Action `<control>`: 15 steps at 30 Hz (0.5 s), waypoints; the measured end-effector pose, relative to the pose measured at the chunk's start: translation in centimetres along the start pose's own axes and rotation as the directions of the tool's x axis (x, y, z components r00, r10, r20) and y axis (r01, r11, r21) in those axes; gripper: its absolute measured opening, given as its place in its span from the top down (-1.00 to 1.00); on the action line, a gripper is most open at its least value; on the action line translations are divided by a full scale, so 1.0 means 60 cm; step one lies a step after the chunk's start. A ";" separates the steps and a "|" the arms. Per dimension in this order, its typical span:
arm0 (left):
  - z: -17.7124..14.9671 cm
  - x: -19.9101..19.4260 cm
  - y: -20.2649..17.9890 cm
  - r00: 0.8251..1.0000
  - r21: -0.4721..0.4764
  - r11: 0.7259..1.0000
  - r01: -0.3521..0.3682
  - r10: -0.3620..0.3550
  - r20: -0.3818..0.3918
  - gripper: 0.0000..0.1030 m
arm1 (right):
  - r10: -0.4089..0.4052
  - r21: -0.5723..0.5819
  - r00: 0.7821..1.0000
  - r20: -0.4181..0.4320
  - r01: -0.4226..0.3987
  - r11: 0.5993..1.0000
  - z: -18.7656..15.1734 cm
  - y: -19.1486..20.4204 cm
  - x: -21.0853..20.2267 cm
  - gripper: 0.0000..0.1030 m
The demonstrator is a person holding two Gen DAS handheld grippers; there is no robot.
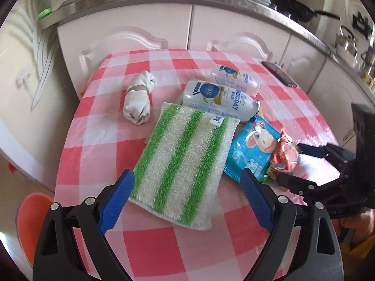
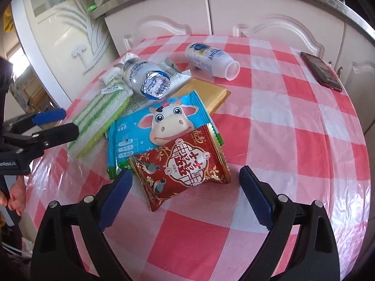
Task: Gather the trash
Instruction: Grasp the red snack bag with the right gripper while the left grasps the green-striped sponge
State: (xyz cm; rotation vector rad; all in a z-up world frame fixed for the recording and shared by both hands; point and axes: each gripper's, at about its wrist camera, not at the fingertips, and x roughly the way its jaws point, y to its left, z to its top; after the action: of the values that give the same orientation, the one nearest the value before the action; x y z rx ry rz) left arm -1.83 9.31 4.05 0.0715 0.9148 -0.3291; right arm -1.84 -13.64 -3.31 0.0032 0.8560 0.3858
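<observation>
The left tongs [image 1: 187, 196] point steeply down, their blue-padded fingers [image 1: 116, 202] spread wide with nothing pressed between them. The right tongs [image 2: 185, 195] tilt down likewise, jaws standing wide apart and gripping nothing. In the left wrist view the right tongs reach in from the right side; in the right wrist view a hand [image 2: 14, 197] clasps the left tongs' handle.
</observation>
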 end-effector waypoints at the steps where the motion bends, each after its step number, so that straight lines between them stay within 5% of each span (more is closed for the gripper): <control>1: 0.003 0.007 -0.002 1.000 0.021 1.000 -0.001 0.001 -0.003 -0.76 | -0.008 -0.008 1.000 0.000 0.008 1.000 0.001 0.002 0.001 -0.80; 6: 0.011 0.043 -0.001 0.999 0.107 0.994 -0.026 0.031 -0.040 -0.76 | -0.048 -0.073 0.999 -0.010 0.047 0.996 0.001 0.014 0.006 -0.80; 15: 0.014 0.071 0.012 0.998 0.089 0.995 -0.038 0.042 -0.043 -0.75 | -0.087 -0.126 0.996 -0.006 0.086 0.988 -0.002 0.022 0.008 -0.76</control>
State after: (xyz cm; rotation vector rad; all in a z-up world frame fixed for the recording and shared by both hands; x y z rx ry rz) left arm 1.42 8.76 1.16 0.1784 0.9422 -0.3317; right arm -2.07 -12.25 -3.52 -0.1525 0.8392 0.3579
